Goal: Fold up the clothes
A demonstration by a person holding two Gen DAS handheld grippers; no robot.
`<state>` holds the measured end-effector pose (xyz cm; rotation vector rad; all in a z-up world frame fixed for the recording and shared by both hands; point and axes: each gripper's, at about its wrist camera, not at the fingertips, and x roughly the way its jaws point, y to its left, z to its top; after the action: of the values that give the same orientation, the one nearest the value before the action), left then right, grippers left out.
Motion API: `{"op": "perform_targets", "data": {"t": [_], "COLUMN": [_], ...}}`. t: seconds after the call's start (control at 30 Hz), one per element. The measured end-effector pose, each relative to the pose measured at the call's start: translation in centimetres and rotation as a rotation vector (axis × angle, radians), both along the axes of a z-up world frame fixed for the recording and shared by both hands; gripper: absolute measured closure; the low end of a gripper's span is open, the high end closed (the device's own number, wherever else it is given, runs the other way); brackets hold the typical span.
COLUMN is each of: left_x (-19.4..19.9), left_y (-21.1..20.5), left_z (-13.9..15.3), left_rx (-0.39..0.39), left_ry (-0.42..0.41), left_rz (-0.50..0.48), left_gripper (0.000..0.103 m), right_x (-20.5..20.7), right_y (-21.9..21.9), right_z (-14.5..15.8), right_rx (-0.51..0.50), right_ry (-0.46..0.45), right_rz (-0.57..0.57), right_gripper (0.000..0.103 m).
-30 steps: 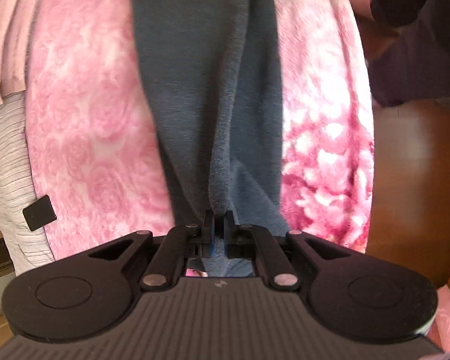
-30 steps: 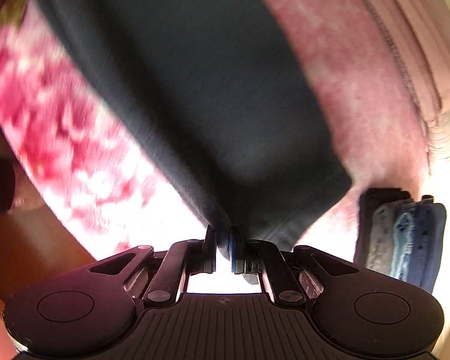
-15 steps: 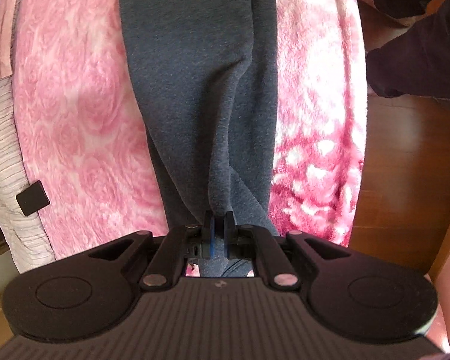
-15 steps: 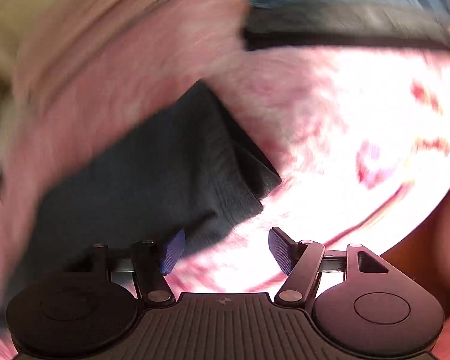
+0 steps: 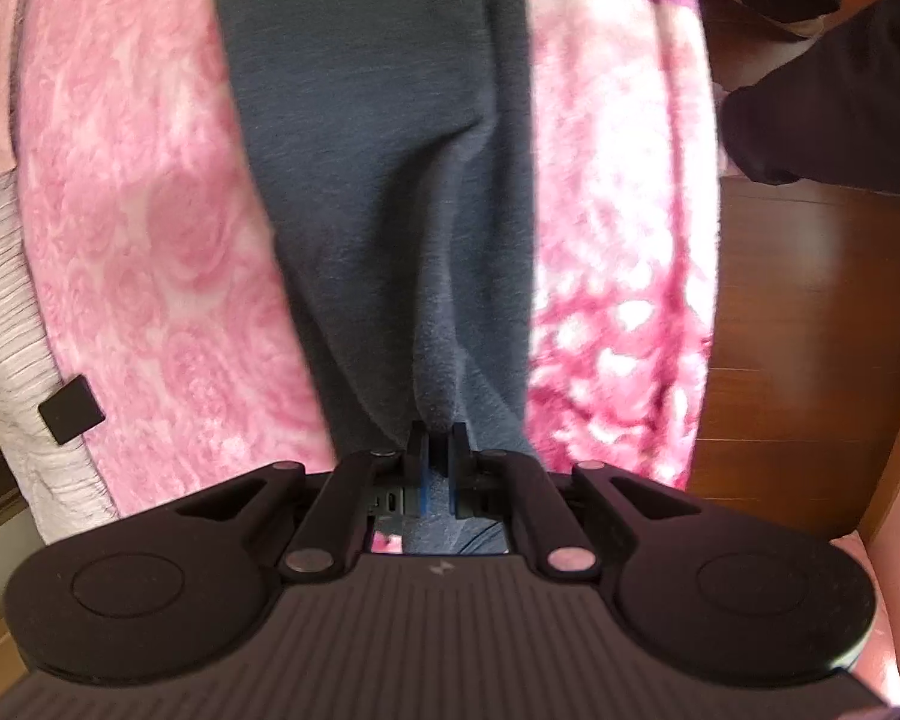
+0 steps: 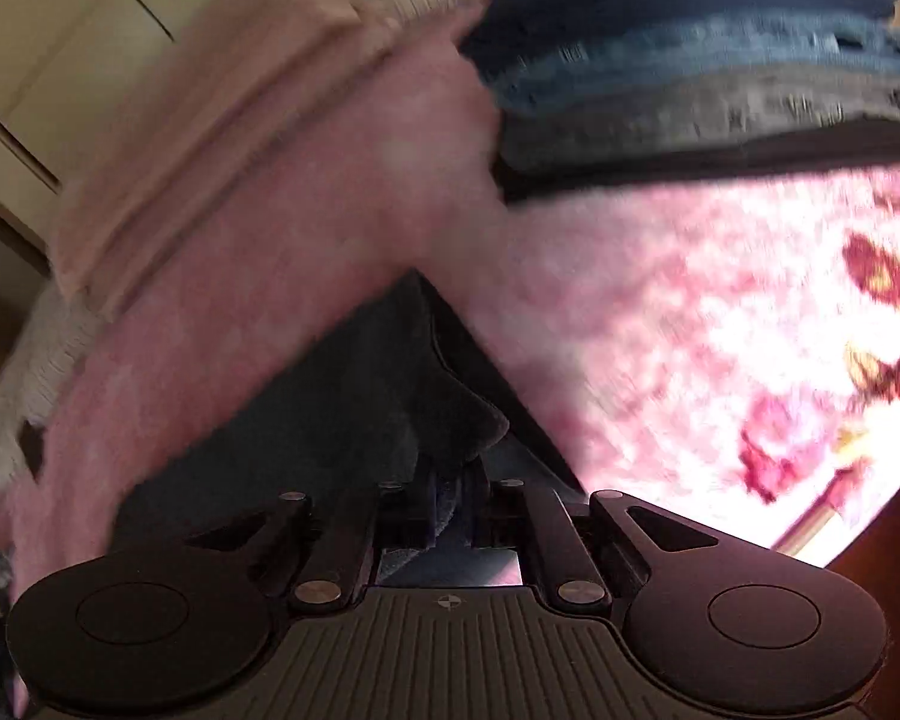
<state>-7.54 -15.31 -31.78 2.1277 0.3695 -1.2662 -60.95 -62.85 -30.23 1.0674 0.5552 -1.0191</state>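
Note:
A dark grey-blue garment [image 5: 378, 150] lies stretched along a pink flowered blanket [image 5: 138, 210]. My left gripper [image 5: 437, 438] is shut on its near end, with a fold of the cloth pinched between the pads. In the right wrist view my right gripper [image 6: 450, 480] is shut on a bunched corner of the same dark garment [image 6: 360, 396], which lies on the pink blanket [image 6: 660, 300]. This view is blurred.
A stack of folded dark and blue clothes [image 6: 702, 78] sits at the far side of the blanket. A person's dark sleeve [image 5: 828, 108] is at the upper right over a wooden floor [image 5: 798, 330]. White ribbed bedding [image 5: 0, 312] and a pale cupboard [image 6: 48, 60] lie to the left.
My right gripper let go of the garment, rolled over and swung across, stood open half a second ago, and has now shut on a corner of it. The left gripper kept its grip and shifted slightly.

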Motion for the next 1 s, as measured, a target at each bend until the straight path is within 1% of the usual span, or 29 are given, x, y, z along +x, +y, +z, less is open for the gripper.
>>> {"op": "perform_targets", "data": {"t": [0.03,0.1,0.13,0.2,0.23,0.27,0.33,0.43,0.57,0.63,0.73,0.77,0.83,0.9,0.93,1.0], "left_x": [-0.2,-0.4,-0.5,-0.6,-0.6,-0.7,-0.8,-0.8,-0.4,0.0,1.1,1.5,2.2,2.5,2.7,3.6], "left_y": [0.1,0.2,0.3,0.5,0.5,0.6,0.7,1.0,2.6,3.8,5.7,6.4,7.8,9.9,10.6,11.9], "left_z": [-0.1,-0.2,-0.3,-0.3,-0.3,-0.3,-0.2,0.1,0.3,0.2,0.2,0.2,0.4,0.5,0.6,1.1], "left_rx": [-0.001,-0.013,-0.021,-0.034,-0.042,-0.053,-0.083,-0.144,-0.222,-0.256,-0.311,-0.324,-0.329,-0.338,-0.352,-0.403], "left_ry": [-0.001,-0.007,-0.012,-0.021,-0.024,-0.028,-0.042,-0.057,-0.07,-0.078,-0.079,-0.061,0.005,0.061,0.078,0.123], "left_rz": [0.001,0.013,0.023,0.037,0.04,0.042,0.056,0.085,0.104,0.097,0.069,0.071,0.076,0.028,0.025,0.057], "left_gripper": [0.1,0.1,0.1,0.1,0.1,0.1,0.1,0.099,0.098,0.098,0.098,0.098,0.098,0.098,0.098,0.098], "right_x": [-0.2,-0.7,-0.6,-0.1,0.1,0.3,0.7,1.3,4.3,6.9,12.3,14.1,18.1,22.3,24.6,29.4], "right_y": [-0.1,-0.3,-0.2,0.0,0.0,0.1,0.8,2.5,5.6,7.3,10.5,11.6,14.1,16.6,17.9,20.7], "right_z": [-1.1,-2.1,-1.8,-0.9,-0.4,0.1,1.3,2.9,4.6,5.0,5.1,5.1,5.2,5.2,5.1,4.9], "right_rx": [0.041,0.082,0.075,0.058,0.05,0.042,0.019,0.012,0.016,0.023,0.039,0.041,0.042,0.053,0.062,0.073], "right_ry": [0.006,-0.014,-0.004,0.048,0.074,0.1,0.169,0.241,0.25,0.247,0.219,0.211,0.196,0.182,0.174,0.162], "right_rz": [-0.013,-0.043,-0.039,-0.026,-0.02,-0.013,-0.011,-0.005,0.06,0.117,0.21,0.234,0.274,0.312,0.342,0.419], "right_gripper": [0.096,0.096,0.096,0.093,0.086,0.075,0.059,0.059,0.059,0.059,0.059,0.059,0.059,0.059,0.059,0.059]}}
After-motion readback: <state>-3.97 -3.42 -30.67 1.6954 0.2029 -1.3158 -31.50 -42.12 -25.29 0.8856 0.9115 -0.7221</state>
